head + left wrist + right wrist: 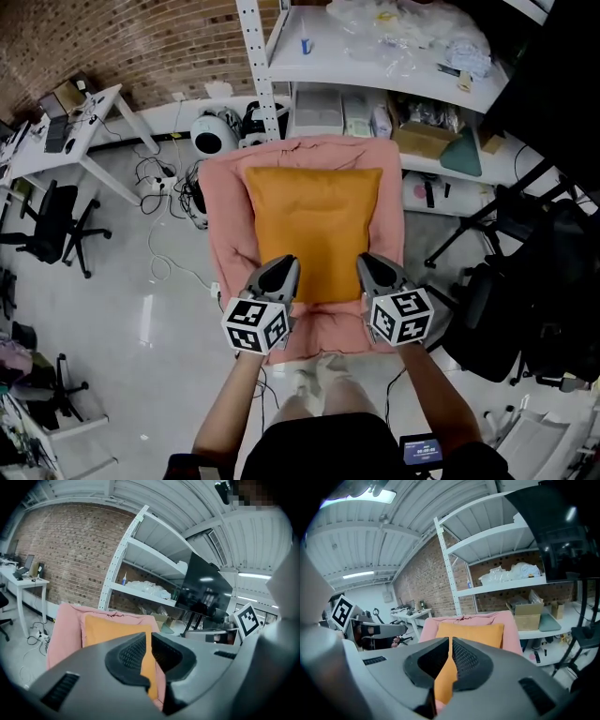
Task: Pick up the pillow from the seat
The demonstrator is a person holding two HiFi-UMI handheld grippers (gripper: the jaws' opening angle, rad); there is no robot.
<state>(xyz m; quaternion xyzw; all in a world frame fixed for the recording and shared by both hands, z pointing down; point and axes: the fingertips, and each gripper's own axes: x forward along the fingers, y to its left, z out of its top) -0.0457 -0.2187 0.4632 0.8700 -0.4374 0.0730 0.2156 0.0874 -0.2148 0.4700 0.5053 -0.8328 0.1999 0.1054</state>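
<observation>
- Trouble could come from both tools being clenched shut with nothing in them: the left tool (280, 265) and right tool (368, 263) may just push the pillow (314, 225) away
- The orange pillow lies flat on the pink seat (223, 202), mid frame, its near edge by the tool tips
- The soft pink cover could get pinched too
- Around it: shiny floor (141, 319) at left, white shelf (375, 61) at top, white table (89, 117) upper left

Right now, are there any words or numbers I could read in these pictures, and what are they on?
Nothing here reads clearly.
Small screen by the person's right arm: lit figures, too small to read.
Left marker cube and right marker cube: black-and-white square patterns, no letters.
</observation>
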